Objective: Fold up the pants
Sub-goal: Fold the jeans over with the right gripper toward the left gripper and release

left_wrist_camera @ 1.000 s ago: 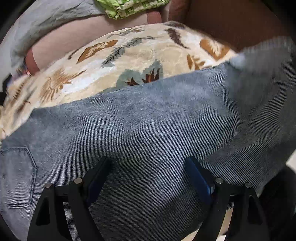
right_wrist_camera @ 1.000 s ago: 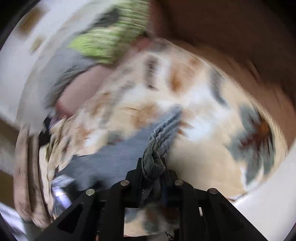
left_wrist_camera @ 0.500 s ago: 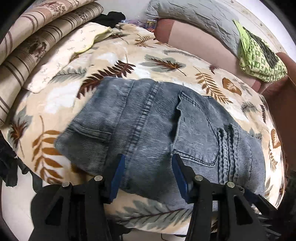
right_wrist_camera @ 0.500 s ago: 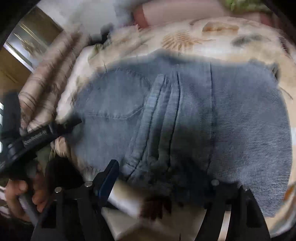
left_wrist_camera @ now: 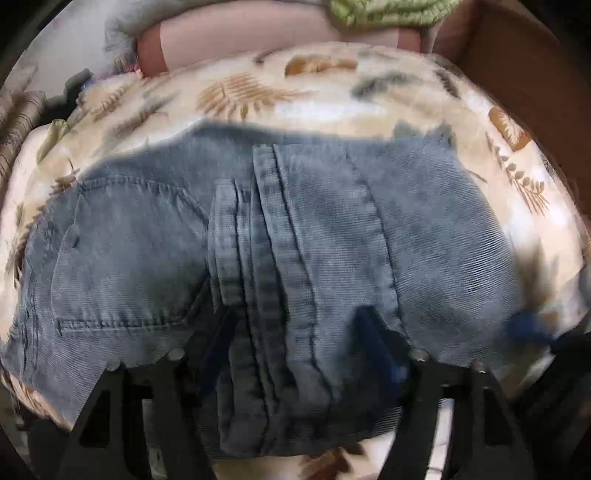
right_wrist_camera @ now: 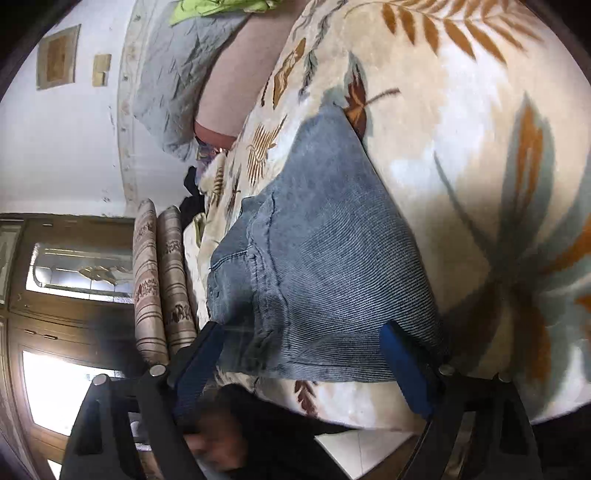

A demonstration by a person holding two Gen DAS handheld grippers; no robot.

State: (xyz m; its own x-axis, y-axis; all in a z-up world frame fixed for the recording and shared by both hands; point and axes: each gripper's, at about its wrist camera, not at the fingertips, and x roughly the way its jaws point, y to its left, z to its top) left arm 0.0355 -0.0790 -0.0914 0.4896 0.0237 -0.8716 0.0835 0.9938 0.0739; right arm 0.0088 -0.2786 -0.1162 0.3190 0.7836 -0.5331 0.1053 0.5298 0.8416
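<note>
Grey-blue jeans [left_wrist_camera: 295, 229] lie folded in a compact bundle on a cream leaf-print blanket [left_wrist_camera: 258, 96], back pocket at the left and seams running down the middle. My left gripper [left_wrist_camera: 295, 332] hangs over the bundle's near edge, its jaws opening; the denim lies under and between the blue pads [left_wrist_camera: 218, 332], which do not press it. In the right wrist view, rolled sideways, the jeans [right_wrist_camera: 325, 258] lie ahead of my right gripper [right_wrist_camera: 301, 356]. Its jaws are opening wide, with the fold's near edge between the pads [right_wrist_camera: 402, 365], untouched.
A pink bolster [left_wrist_camera: 240, 40], a grey quilt [right_wrist_camera: 173, 85] and a green cloth [left_wrist_camera: 388, 11] lie at the bed's far end. Striped rolled bedding [right_wrist_camera: 159, 280] lines one side, before a wooden door [right_wrist_camera: 66, 310]. A person's blurred hand [right_wrist_camera: 218, 443] is below the right gripper.
The right gripper has let go of the bunched denim it held and dropped low beside the bundle, jaws wide. The left gripper's view swung away and back; its jaws narrowed, then widened.
</note>
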